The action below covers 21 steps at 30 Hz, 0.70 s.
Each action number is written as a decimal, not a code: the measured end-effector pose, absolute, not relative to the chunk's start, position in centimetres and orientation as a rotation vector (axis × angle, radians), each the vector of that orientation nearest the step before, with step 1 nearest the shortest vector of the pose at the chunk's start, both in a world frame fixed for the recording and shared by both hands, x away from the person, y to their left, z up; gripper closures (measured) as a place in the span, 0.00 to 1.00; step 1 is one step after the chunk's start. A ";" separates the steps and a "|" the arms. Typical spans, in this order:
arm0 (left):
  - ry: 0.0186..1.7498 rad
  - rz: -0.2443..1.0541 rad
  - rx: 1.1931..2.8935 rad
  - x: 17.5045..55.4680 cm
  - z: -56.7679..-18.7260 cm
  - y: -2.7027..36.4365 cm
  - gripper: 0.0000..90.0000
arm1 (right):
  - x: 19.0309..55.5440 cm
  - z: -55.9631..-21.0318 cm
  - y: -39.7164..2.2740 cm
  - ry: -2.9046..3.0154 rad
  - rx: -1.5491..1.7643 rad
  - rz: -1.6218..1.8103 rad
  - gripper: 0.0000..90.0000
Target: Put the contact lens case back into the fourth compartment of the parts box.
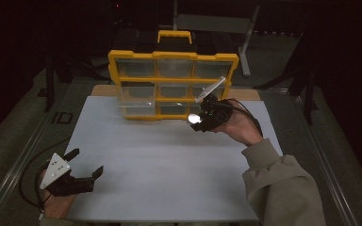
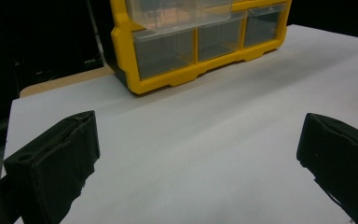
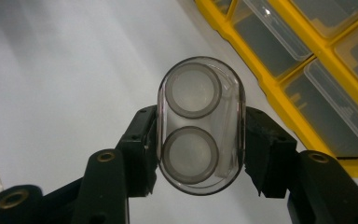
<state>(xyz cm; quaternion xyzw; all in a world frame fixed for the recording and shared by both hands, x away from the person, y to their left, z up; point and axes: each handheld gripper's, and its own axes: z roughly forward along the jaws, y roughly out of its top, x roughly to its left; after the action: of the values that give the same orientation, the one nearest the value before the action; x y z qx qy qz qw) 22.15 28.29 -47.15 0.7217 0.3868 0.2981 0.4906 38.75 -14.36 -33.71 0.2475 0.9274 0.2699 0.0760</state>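
Holding, between the black jaws of the right gripper (image 3: 200, 140), a clear oval plastic case (image 3: 201, 125) with rounded ends and glossy walls, two grey-rimmed round discs sitting inside it, one at 12 o'clock and one at 6 o'clock of the case. Pressing on its long flat sides, rubbery matte pads at 9 and 3 o'clock, jaws closed only as far as the case allows. Hovering above the smooth white sheet (image 1: 169, 160) covering the table, with the case showing in the high view as a bright spot (image 1: 194, 118) at the 4 o'clock corner of the organizer. Standing upright at 12 o'clock on the sheet, a hard yellow-framed plastic drawer organizer (image 1: 173, 84) with a yellow carry handle on top and rows of translucent boxy drawers, one middle-row drawer (image 2: 182, 14) on the left sticking out past the frame. Peeking out behind the sheet, a strip of pale wooden board (image 1: 102, 89). Resting at 7 o'clock of the sheet, the left gripper (image 1: 86, 163), with a grey three-cornered plate on top and a cable trailing off the edge; jaws spreading wide apart, blocky matte-black tips gripping nothing, only bare sheet lying between them.
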 end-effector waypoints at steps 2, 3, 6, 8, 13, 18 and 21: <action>0.939 0.721 1.752 22.2 -47.2 28.3 0.00 | 38.9 -33.5 -14.2 2.778 0.742 0.809 0.54; 0.939 0.721 1.754 22.2 -47.2 28.3 0.00 | 39.1 -33.5 -14.2 2.776 0.741 0.809 0.54; 0.937 0.718 1.755 22.2 -47.2 28.3 0.00 | 39.3 -33.2 -14.1 2.775 0.739 0.807 0.54; 0.938 0.717 1.754 22.2 -47.2 28.3 0.00 | 39.5 -32.9 -14.2 2.770 0.740 0.814 0.54; 0.937 0.719 1.752 22.2 -47.2 28.3 0.00 | 39.9 -32.5 -14.2 2.765 0.743 0.808 0.54; 0.941 0.716 1.740 22.1 -47.1 28.3 0.00 | 40.4 -32.2 -14.1 2.764 0.746 0.807 0.54; 0.941 0.716 1.739 22.1 -47.1 28.4 0.00 | 40.7 -31.9 -13.9 2.761 0.747 0.812 0.54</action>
<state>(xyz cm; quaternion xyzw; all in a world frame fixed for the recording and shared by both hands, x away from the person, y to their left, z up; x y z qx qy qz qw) 22.15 28.37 -47.09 0.7178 0.3886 0.2956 0.4963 40.68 -13.92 -31.87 0.2503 0.9253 0.2721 0.0841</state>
